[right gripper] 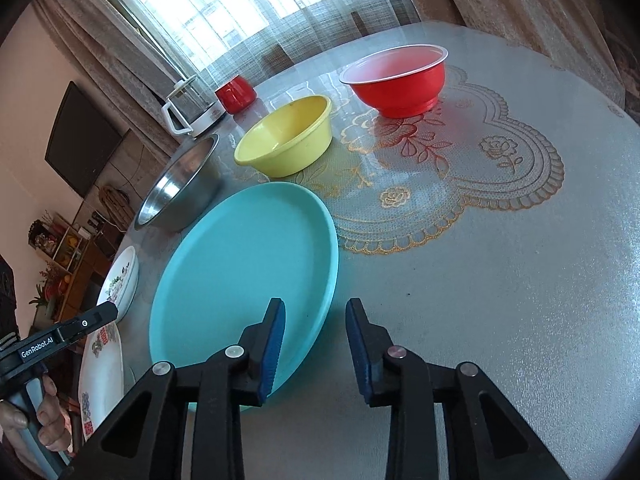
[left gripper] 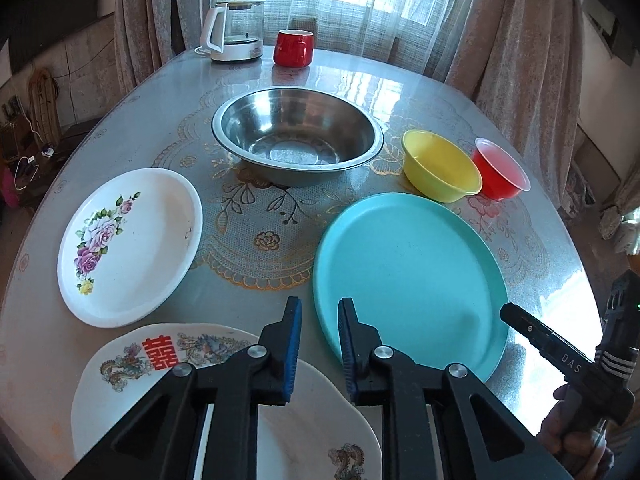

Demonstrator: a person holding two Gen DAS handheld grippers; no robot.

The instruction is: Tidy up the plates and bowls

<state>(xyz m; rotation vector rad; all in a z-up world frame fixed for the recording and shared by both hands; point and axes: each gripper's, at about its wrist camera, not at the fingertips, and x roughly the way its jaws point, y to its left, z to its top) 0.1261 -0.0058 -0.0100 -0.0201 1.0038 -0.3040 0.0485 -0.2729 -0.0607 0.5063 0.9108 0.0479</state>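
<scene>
From the left wrist, nothing is stacked yet: the floral plate [left gripper: 130,246], dragon plate [left gripper: 224,400], teal plate [left gripper: 408,280], steel bowl [left gripper: 298,136], yellow bowl [left gripper: 440,170] and red bowl [left gripper: 500,168] are lying separately on the surface [left gripper: 260,240]. The left claw [left gripper: 319,312] is hovering narrowly parted, pinching nothing, between the dragon and teal plates.

From the right wrist, the right claw [right gripper: 316,312] is tilting down, parted and empty, straddling the teal plate's near rim.

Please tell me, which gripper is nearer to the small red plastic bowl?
Right. The right gripper hovers over the near edge of the turquoise plate, on the side of the red plastic bowl. The left gripper is further left, above the plate with the dragon pattern.
</scene>
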